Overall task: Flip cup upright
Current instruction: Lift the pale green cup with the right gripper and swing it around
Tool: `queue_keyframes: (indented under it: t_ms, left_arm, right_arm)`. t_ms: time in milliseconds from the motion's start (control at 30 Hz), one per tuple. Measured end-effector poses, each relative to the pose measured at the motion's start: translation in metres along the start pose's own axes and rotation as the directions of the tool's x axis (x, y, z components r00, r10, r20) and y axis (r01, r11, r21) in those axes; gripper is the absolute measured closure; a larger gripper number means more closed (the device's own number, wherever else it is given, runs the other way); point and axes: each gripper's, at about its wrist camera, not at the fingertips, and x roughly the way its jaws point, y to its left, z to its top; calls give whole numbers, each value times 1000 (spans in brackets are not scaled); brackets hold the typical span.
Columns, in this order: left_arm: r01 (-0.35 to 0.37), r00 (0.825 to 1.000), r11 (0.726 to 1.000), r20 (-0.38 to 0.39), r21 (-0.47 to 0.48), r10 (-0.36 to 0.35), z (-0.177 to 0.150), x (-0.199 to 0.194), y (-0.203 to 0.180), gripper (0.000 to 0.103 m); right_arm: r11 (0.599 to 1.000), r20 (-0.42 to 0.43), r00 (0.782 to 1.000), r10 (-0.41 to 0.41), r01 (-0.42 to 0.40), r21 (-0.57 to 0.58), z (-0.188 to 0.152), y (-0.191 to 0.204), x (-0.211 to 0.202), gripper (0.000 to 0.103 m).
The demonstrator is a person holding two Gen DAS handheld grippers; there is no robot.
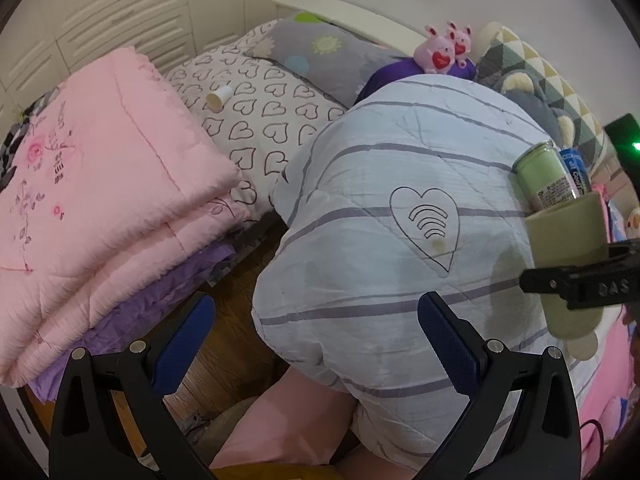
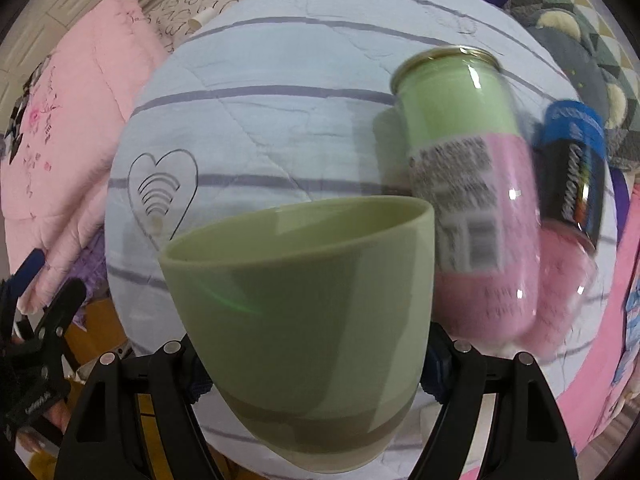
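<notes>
The pale green cup [image 2: 304,320] fills the right wrist view, mouth up and tilted slightly, its base between my right gripper's [image 2: 312,376] jaws, which are shut on it. It is held over the light blue striped quilt [image 2: 280,128]. In the left wrist view the same cup [image 1: 568,248] shows at the right edge, clamped by the right gripper [image 1: 580,284]. My left gripper [image 1: 316,344] is open and empty, low over the front edge of the quilt [image 1: 380,208].
A green and pink can [image 2: 468,184] and a blue can [image 2: 576,168] lie on the quilt beside the cup. A folded pink blanket [image 1: 100,184] lies left, a small paper cup [image 1: 219,98] on the heart-print sheet, pink plush toys [image 1: 440,48] and pillows behind.
</notes>
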Motion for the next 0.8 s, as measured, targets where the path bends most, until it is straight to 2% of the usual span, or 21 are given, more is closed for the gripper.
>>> queue_keyframes:
  t_ms: [100,267,433,633,800]
  left_arm:
    - [4,1000,999,3,42,-4,1,-2,-7,1]
    - [-1,999,994,35,114,-3,4,-11,-24,1]
    - [24,998,972,43,234,-35,7,-15,-49,1]
    - [54,998,904,14,424,-66,6,-11,-88,1]
    - [91,995,813,-25,575,-93,-2,-5,-118,1]
  right_arm:
    - [1000,3,1000,26,-26,16,-13,-4,-15,24]
    - [996,34,998,50,-52,72,-57,-30,-36,24]
    - [982,58,995,76,-85,169,-106,-61,-49,24]
    - [949,82,993,80,-101,299,-158,-94,-60,24]
    - [905,105,990,89,-125,407,-194,-105,-61,24]
